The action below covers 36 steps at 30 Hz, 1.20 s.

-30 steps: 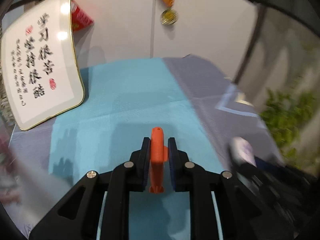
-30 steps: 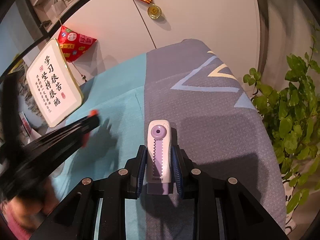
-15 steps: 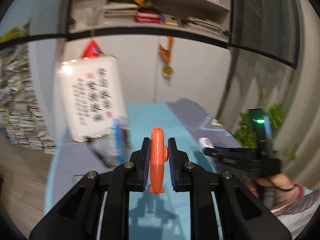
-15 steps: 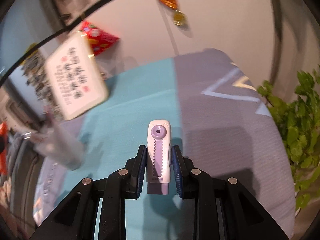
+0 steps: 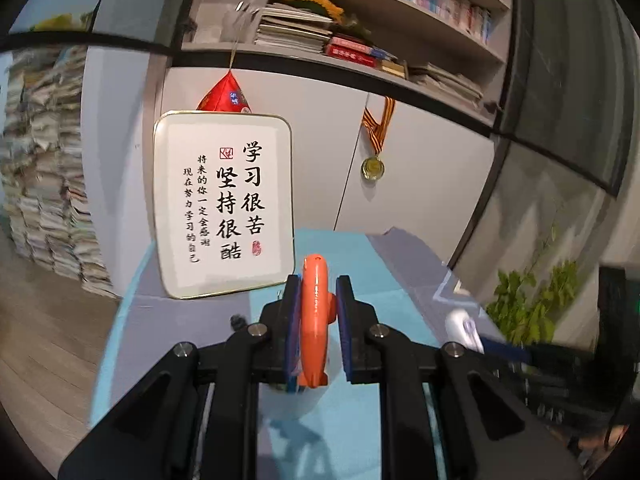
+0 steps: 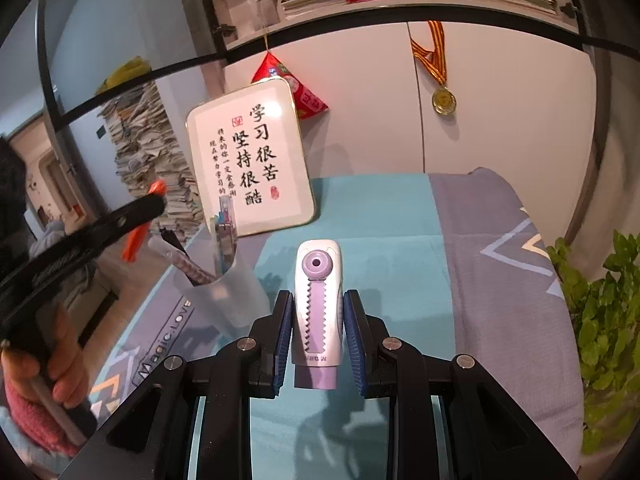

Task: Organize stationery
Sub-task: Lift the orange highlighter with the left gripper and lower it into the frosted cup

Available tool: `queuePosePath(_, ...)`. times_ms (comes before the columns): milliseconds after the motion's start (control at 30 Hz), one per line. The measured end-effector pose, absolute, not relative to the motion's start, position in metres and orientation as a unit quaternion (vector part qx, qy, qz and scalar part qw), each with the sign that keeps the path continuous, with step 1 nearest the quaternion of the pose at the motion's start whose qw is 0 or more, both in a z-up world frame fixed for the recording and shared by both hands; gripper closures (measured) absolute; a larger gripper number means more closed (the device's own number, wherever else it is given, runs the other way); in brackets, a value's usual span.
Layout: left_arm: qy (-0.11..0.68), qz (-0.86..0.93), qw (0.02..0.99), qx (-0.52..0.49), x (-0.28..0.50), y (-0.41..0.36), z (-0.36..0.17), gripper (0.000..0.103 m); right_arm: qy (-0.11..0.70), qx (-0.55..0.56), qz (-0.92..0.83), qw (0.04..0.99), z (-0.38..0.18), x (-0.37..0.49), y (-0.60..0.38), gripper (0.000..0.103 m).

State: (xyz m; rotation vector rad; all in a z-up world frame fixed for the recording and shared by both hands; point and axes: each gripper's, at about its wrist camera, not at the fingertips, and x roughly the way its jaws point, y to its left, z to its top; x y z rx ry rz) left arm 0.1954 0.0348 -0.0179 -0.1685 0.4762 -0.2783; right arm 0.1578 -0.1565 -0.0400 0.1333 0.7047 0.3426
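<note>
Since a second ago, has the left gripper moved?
Yes. The left gripper, shut on the orange tool, tilted up: the calligraphy plaque shifted from upper-left toward centre.

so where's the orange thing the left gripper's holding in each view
Left wrist view: the orange tool is at centre bottom, clamped upright in the left gripper.
Right wrist view: it is at far left, sticking out either side of that gripper's fingers, above the cup.
Shared landmark: the calligraphy board against the wall.

Both views have tilted up since a second ago: the white calligraphy plaque (image 5: 224,204) now stands centre-left, bookshelves (image 5: 360,40) fill the top, and a translucent pen cup (image 6: 224,292) has appeared lower left.
</note>
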Motion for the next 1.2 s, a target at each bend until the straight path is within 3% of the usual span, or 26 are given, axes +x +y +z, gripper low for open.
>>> queuePosePath(767,0.248,-0.132,0.95,-0.138,0.231,0.048,-0.048,0.087,0.355,0.08,0.153,0.919,-0.05,0.162,-0.16,0.076)
queuePosePath(1200,0.225,-0.167,0.944,-0.173,0.22,0.056,-0.034,0.087,0.355,0.082,0.152,0.919,-0.052,0.162,-0.162,0.076)
